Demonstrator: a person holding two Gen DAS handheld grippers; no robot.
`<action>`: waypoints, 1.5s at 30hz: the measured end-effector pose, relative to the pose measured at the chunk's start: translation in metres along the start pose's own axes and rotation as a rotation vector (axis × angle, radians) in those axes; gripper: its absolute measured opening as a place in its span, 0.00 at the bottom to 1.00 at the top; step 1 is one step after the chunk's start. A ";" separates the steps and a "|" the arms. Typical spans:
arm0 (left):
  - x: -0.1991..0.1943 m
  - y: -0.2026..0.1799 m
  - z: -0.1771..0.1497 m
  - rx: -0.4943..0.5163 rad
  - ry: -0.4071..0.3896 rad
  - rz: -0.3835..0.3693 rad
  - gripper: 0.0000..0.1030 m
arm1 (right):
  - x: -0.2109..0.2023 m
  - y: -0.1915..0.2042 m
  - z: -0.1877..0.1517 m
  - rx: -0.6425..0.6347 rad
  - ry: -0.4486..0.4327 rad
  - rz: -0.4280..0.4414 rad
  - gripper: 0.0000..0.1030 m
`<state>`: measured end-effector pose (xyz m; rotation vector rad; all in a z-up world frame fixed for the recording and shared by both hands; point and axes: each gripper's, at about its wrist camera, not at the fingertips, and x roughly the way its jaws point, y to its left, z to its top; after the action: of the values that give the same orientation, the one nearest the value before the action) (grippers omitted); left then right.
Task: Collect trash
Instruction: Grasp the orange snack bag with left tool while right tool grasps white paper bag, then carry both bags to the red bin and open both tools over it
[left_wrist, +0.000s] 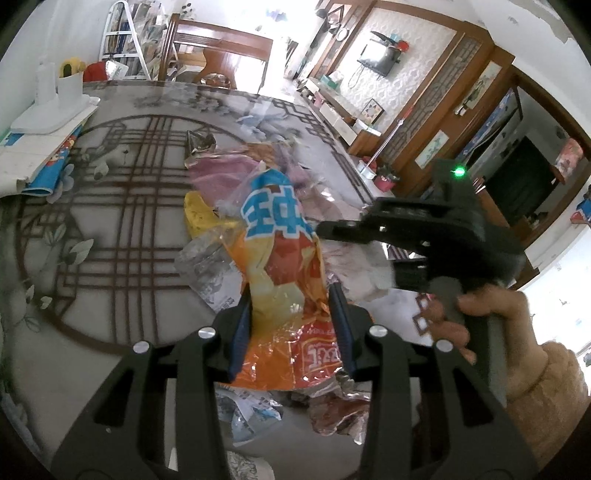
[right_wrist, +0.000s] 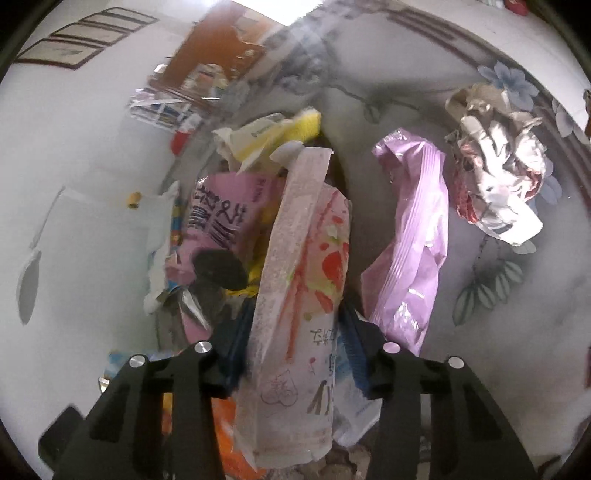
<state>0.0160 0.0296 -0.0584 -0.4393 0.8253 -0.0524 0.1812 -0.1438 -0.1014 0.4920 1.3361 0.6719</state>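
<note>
Orange wrapper (left_wrist: 284, 295) in left hand-held gripper (left_wrist: 291, 314)

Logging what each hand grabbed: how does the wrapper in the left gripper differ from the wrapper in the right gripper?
The left gripper holds an orange wrapper with blue-and-white lettering; the right gripper holds a pale pink wrapper with red marks. The orange one looks glossy, the pink one matte. Both are pinched between blue pads.
</note>
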 end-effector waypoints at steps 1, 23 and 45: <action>0.000 -0.001 0.000 0.002 0.000 0.001 0.37 | -0.005 0.000 -0.003 -0.012 -0.003 0.012 0.43; -0.021 -0.037 0.001 0.054 -0.121 -0.097 0.37 | -0.094 -0.010 -0.064 -0.145 -0.141 0.071 0.43; 0.029 -0.147 -0.012 0.303 -0.077 -0.136 0.37 | -0.212 -0.114 -0.083 -0.109 -0.378 -0.016 0.43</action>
<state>0.0456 -0.1144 -0.0275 -0.2095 0.6968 -0.2809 0.0980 -0.3768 -0.0416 0.4917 0.9421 0.5998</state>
